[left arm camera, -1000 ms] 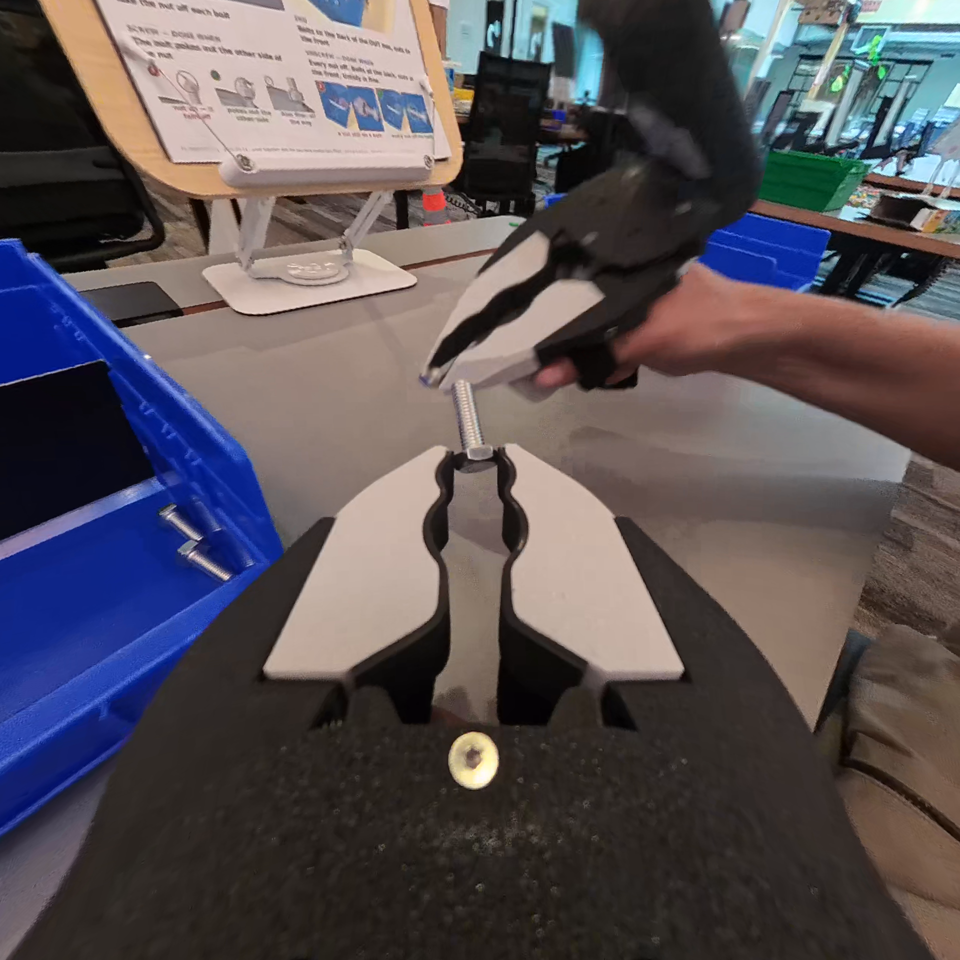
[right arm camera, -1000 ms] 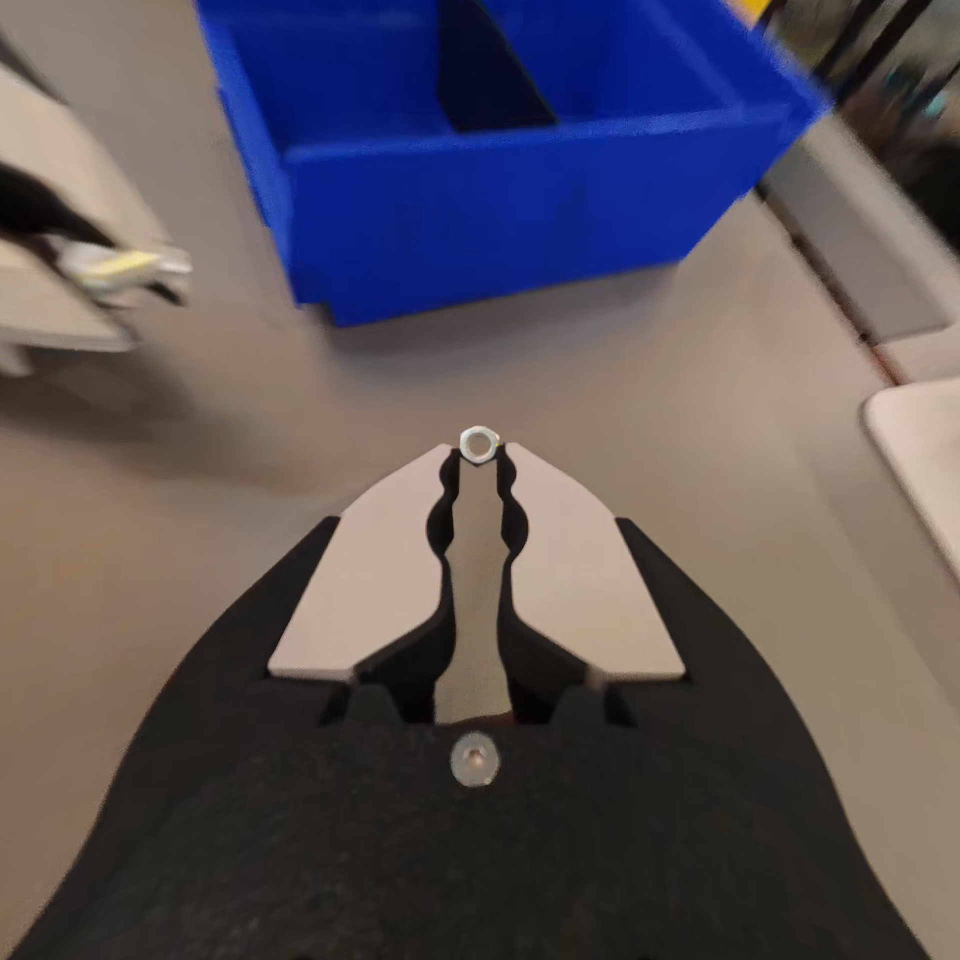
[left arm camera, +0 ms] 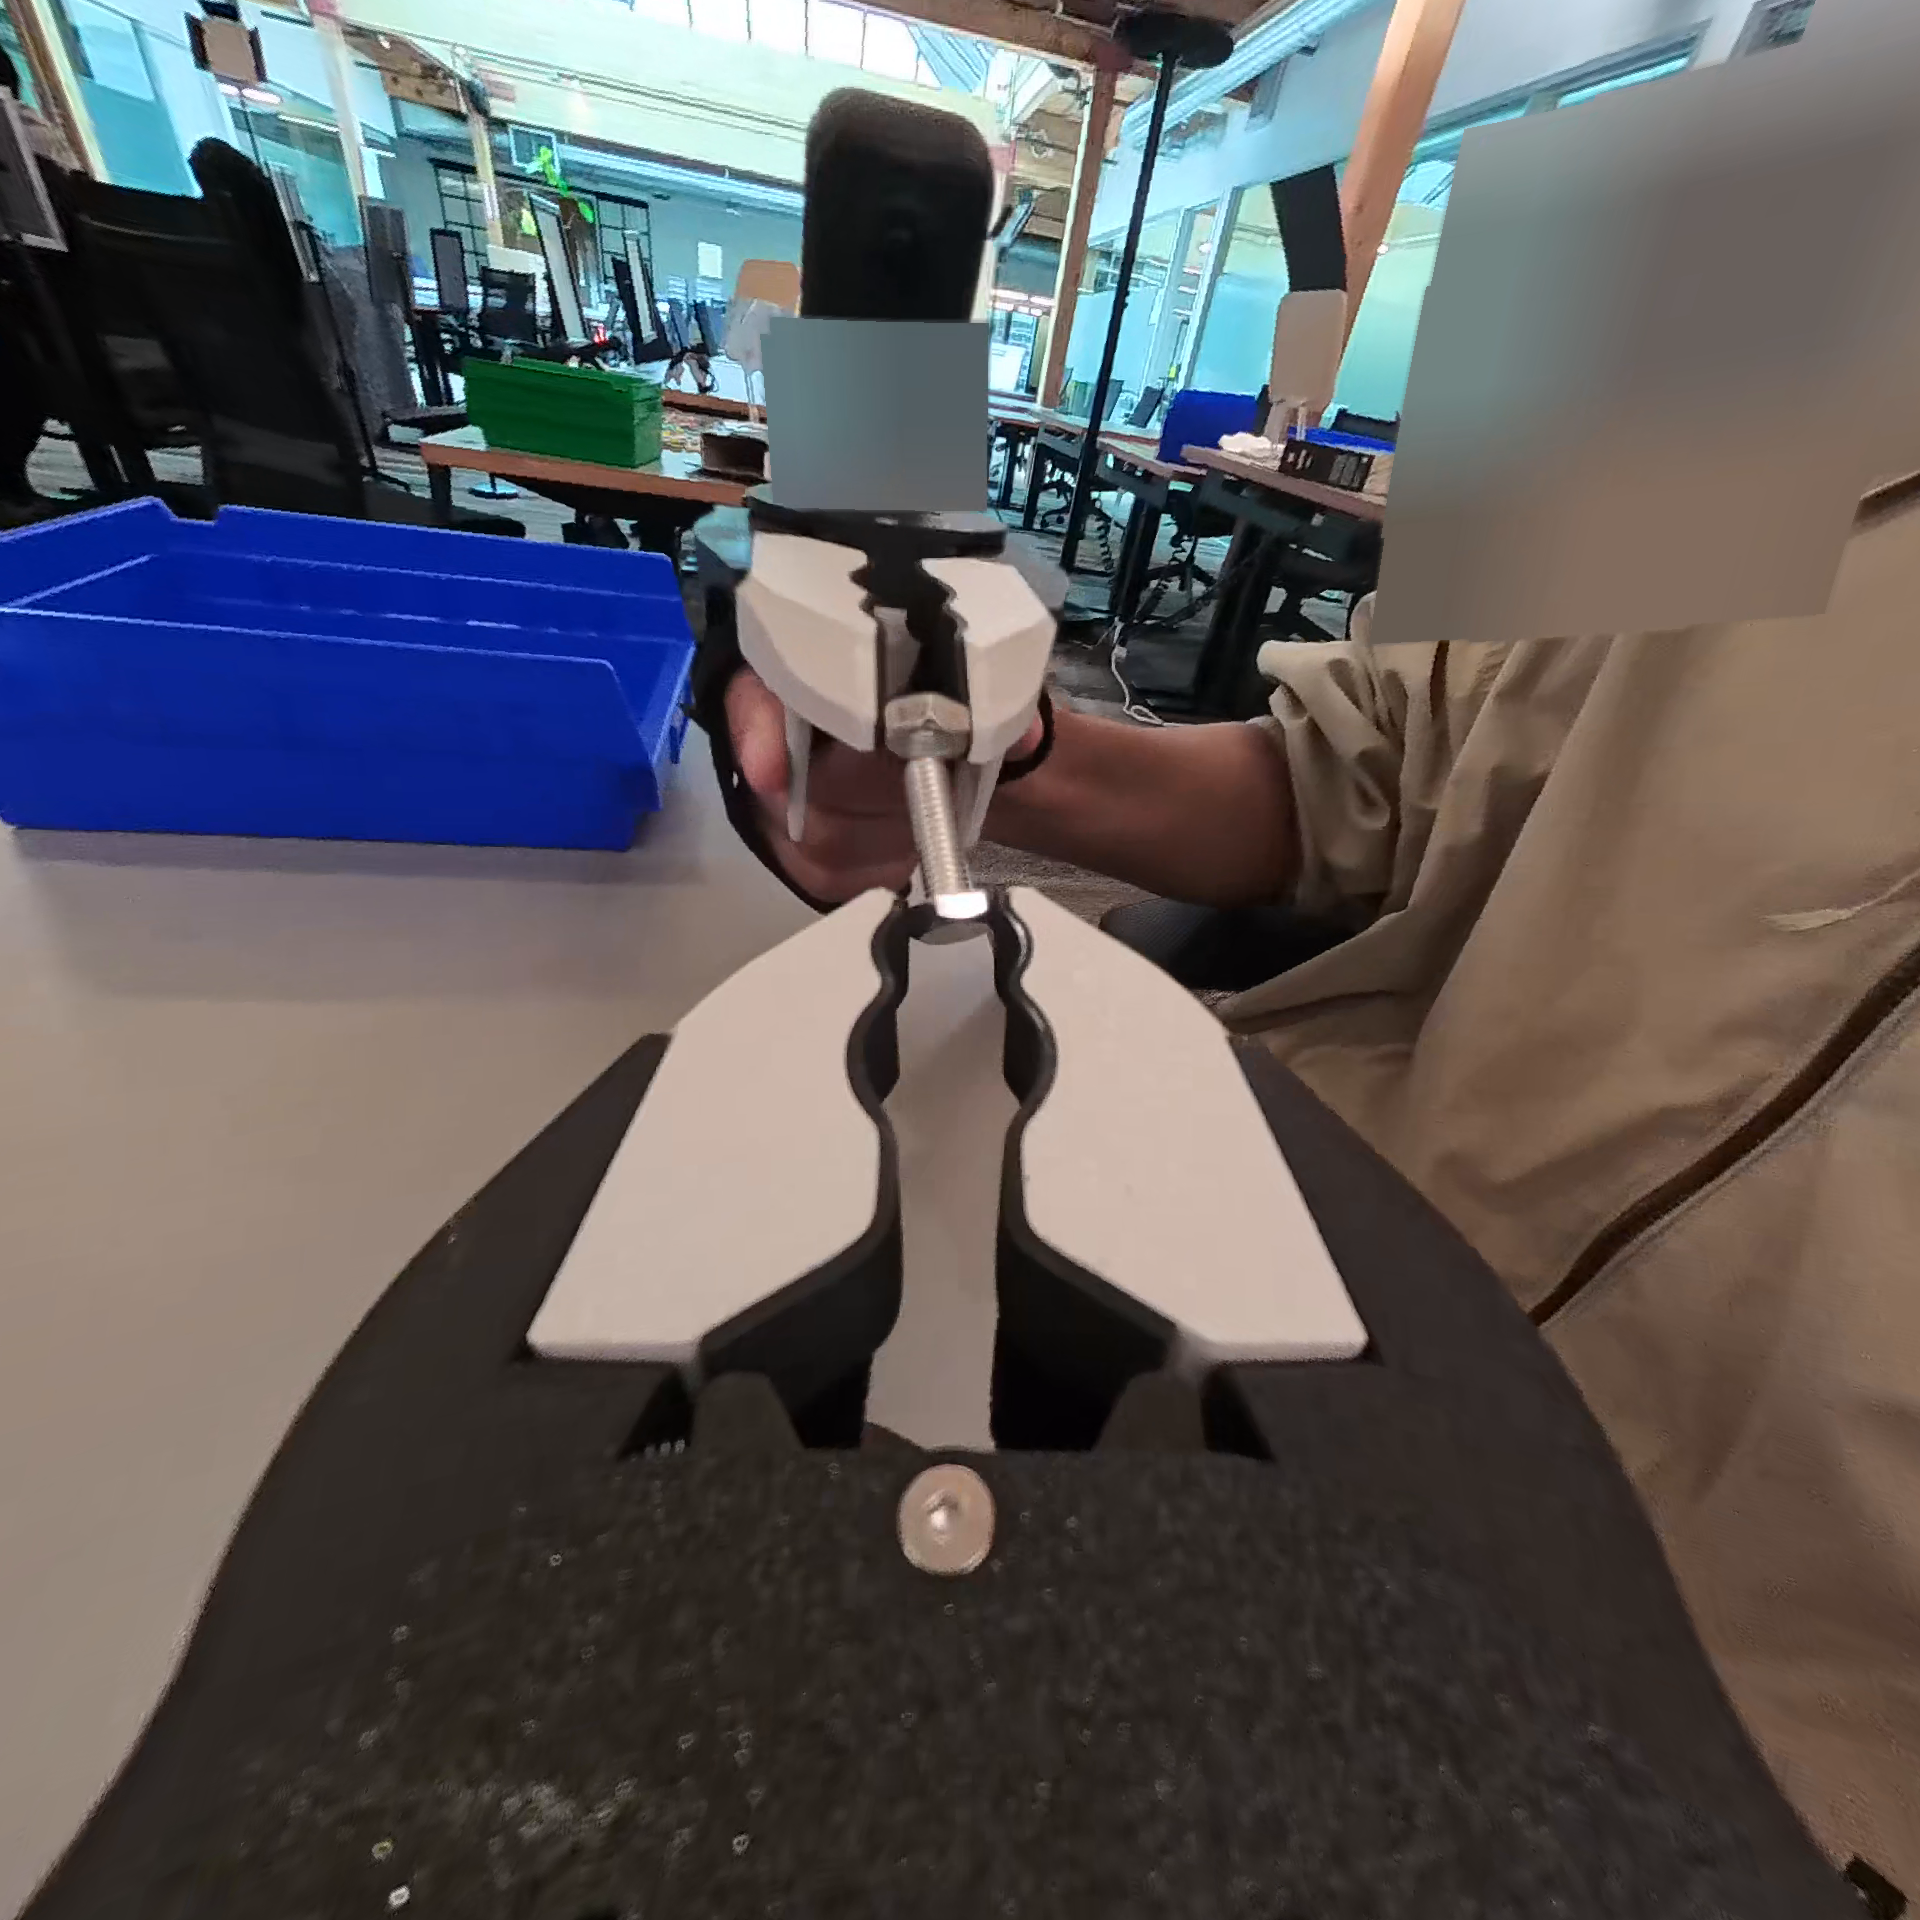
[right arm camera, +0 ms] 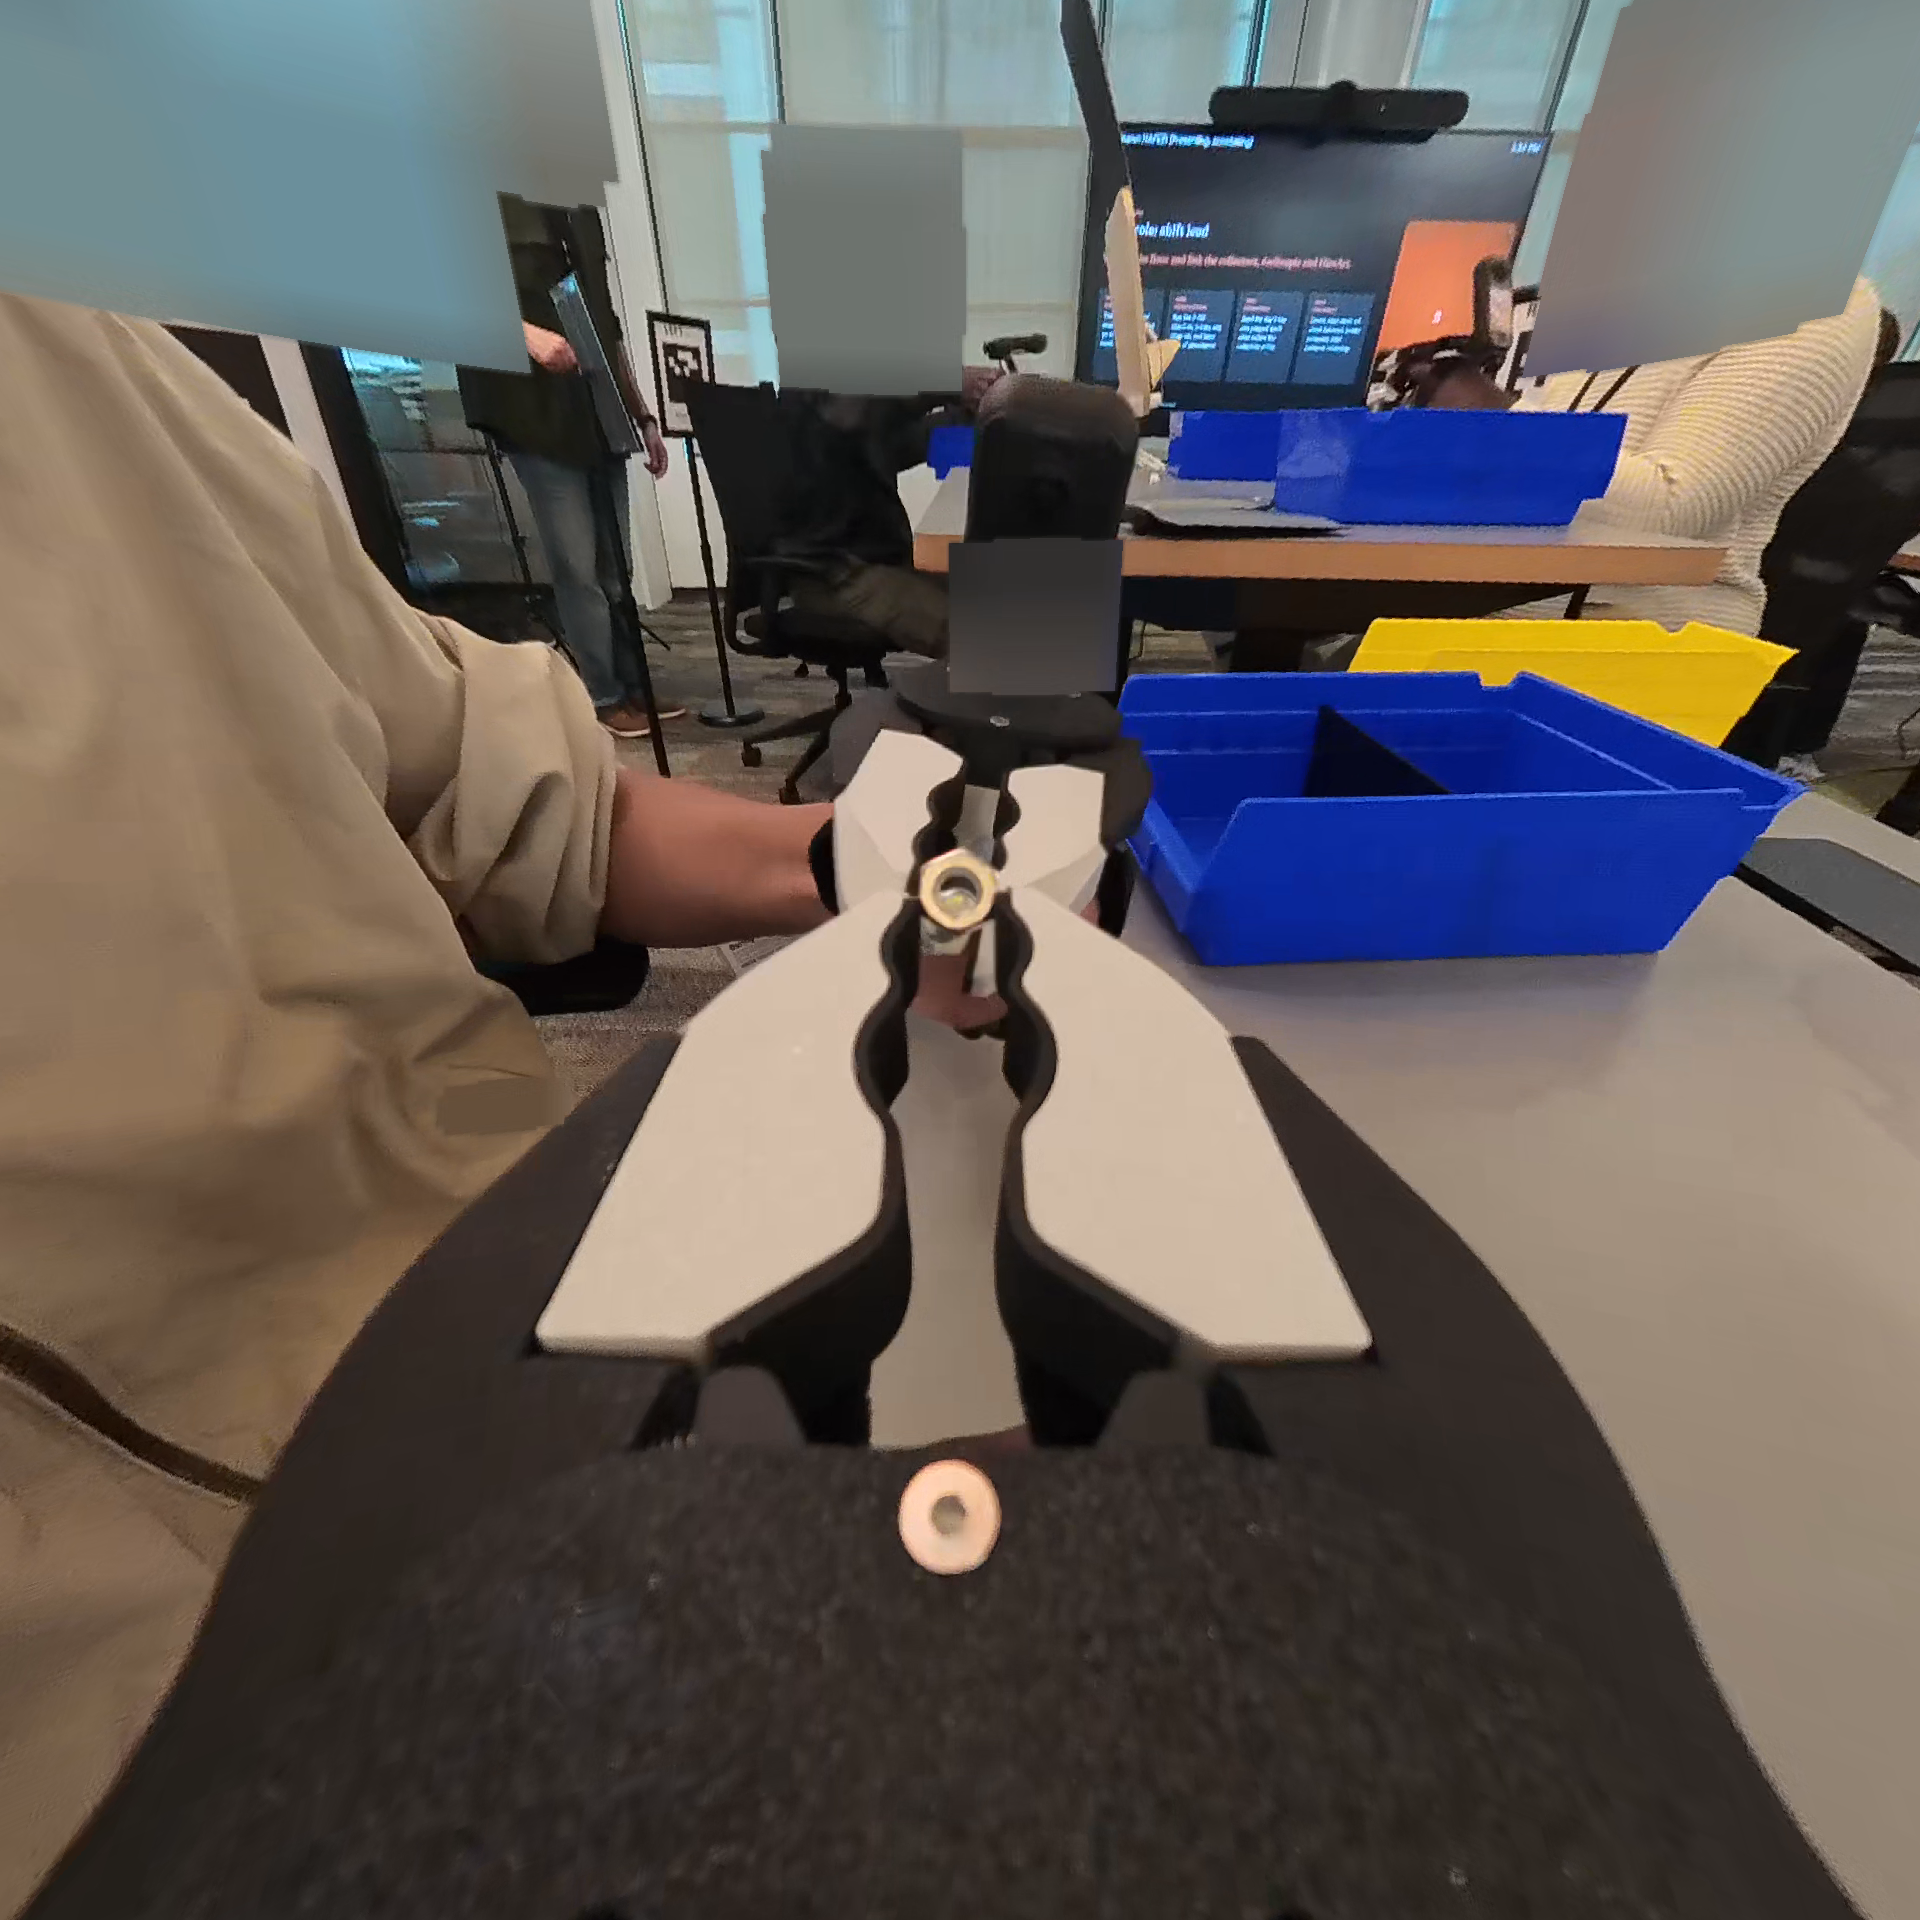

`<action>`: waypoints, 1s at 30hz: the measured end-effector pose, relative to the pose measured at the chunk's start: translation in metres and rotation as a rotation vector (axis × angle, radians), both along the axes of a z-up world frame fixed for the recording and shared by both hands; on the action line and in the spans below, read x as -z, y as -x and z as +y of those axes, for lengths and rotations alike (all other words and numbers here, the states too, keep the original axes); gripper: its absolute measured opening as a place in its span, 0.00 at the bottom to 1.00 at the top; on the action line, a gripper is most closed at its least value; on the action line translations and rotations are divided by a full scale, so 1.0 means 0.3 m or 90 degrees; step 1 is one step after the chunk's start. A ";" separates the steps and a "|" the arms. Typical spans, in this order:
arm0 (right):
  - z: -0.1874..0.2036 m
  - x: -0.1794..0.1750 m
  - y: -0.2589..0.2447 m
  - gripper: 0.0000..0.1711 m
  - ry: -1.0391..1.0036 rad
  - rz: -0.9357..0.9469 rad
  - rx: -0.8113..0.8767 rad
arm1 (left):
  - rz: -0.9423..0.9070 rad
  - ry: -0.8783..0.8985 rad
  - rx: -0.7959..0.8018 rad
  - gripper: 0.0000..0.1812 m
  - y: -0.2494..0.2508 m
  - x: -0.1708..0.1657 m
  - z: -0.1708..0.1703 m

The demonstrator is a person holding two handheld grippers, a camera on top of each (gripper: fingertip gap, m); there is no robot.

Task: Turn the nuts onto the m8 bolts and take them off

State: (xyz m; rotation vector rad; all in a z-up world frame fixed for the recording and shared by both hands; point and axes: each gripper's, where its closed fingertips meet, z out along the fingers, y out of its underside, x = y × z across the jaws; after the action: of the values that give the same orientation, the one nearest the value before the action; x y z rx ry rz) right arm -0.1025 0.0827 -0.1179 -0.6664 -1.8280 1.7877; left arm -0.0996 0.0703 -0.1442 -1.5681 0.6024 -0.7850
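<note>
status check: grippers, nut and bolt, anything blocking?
Left gripper shut on bolt head. Right gripper shut on nut, seated at the bolt's tip. Nothing between them; blue bin off to the side.

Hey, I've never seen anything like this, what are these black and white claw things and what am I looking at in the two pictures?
They are hand-held tongs, one in each of a person's hands, each with a camera looking along its fingers. The left view shows the left tongs gripping the hexagonal head of a silver threaded bolt. The right view shows the right tongs pinching a small silver hex nut at the bolt's far end. Each pair of tongs also shows in the other's view. A blue plastic bin sits on the grey table.
</note>
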 end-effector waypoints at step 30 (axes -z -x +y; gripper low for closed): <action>0.066 0.110 0.062 0.08 0.083 -0.218 0.128 | 0.323 -0.020 -0.277 0.09 0.086 0.118 0.101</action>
State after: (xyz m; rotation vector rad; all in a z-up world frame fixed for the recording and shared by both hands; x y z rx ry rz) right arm -0.1212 0.1025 -0.1508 -1.2262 -1.7850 1.7495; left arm -0.1255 0.1007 -0.1797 -1.7956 0.5961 -0.0450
